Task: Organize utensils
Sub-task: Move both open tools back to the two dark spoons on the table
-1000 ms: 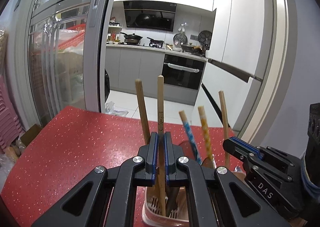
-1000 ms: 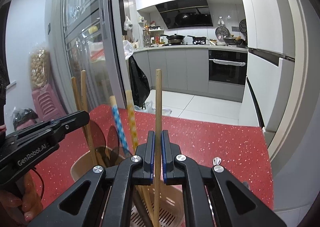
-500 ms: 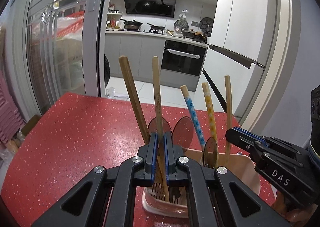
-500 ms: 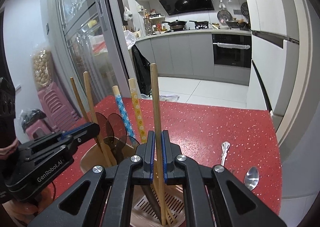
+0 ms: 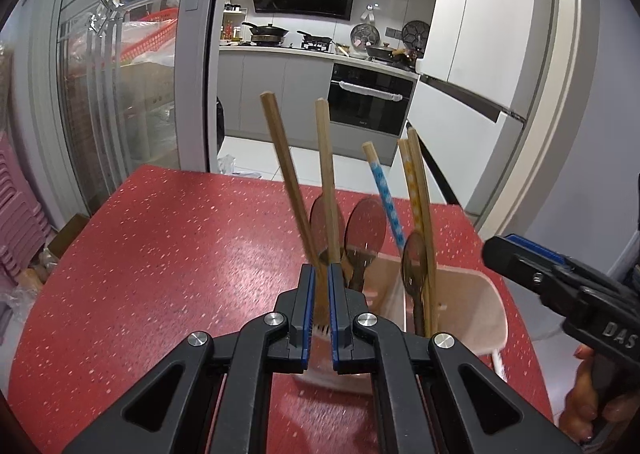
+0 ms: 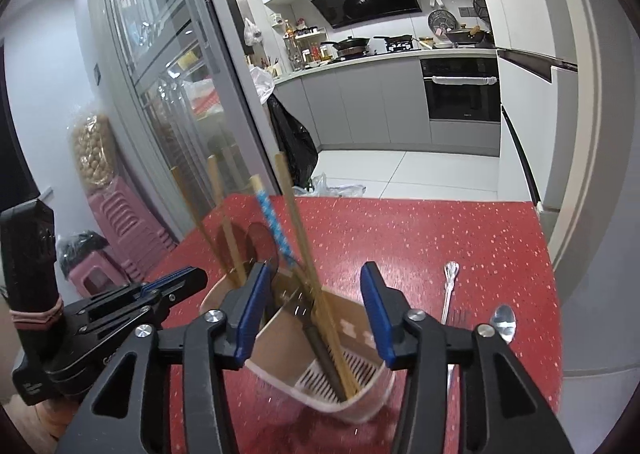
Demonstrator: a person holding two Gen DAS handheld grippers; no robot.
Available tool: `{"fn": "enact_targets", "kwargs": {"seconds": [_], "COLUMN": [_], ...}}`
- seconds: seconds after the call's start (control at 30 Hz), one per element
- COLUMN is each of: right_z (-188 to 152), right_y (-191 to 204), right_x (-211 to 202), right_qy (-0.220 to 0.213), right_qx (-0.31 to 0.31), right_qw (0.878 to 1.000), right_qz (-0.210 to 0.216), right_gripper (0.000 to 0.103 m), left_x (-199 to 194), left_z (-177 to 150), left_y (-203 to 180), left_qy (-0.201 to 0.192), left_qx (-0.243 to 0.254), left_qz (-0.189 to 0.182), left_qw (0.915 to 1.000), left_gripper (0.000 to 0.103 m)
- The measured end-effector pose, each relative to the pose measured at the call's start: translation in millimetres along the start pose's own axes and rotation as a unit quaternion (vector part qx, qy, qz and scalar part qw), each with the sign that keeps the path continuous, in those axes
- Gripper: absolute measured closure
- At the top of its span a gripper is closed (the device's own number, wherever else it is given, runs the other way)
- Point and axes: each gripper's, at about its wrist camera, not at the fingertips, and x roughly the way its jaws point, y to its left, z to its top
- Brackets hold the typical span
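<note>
Red countertop: chopsticks stand in holder between right jaws spread apart; left jaws nearly together.

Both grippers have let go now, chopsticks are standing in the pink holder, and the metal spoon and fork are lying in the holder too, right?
Not quite. The metal spoon and fork lie on the red table, right of the pink holder, as the right wrist view shows. The right gripper is open, the left gripper looks slightly parted, and chopsticks do stand in the holder.
</note>
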Motion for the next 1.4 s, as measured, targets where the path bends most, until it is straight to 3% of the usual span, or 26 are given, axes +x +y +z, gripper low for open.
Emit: {"fn": "enact_targets", "kwargs": {"seconds": [0.17, 0.23, 0.43, 0.87, 0.9, 0.97, 1.03, 1.4], "right_z": [-17, -25, -54, -156, -164, -175, -183, -206], "right_y": [13, 15, 20, 31, 33, 37, 43, 82], "right_x": [-18, -24, -36, -28, -27, -25, -24, -3], "right_qy": [0.02, 0.031, 0.074, 0.225, 0.24, 0.258, 0.272, 0.334], "right_qx": [-0.005, 0.003, 0.037, 0.115, 0.123, 0.131, 0.133, 0.085], "right_qw": [1.0, 0.999, 0.996, 0.967, 0.963, 0.956, 0.952, 0.939], "right_qz": [0.004, 0.009, 0.017, 0.025, 0.029, 0.034, 0.036, 0.004], "right_gripper": [0.045, 0.037, 0.034, 0.034, 0.034, 0.034, 0.034, 0.034], "left_x": [-13, -20, -37, -56, -59, -63, -68, -47], "left_z": [-18, -28, -59, -142, -148, -154, -161, -191], "left_y": [4, 9, 28, 65, 69, 75, 80, 105], "left_qy": [0.024, 0.032, 0.062, 0.125, 0.126, 0.127, 0.112, 0.125], "left_qx": [0.006, 0.002, -0.009, -0.013, -0.018, -0.028, -0.034, -0.032], "left_qz": [0.011, 0.012, 0.03, 0.063, 0.059, 0.058, 0.069, 0.09], "left_qw": [0.9996, 0.9994, 0.9976, 0.9901, 0.9902, 0.9898, 0.9908, 0.9876], "left_gripper": [0.072, 0.072, 0.072, 0.072, 0.069, 0.003, 0.0, 0.0]}}
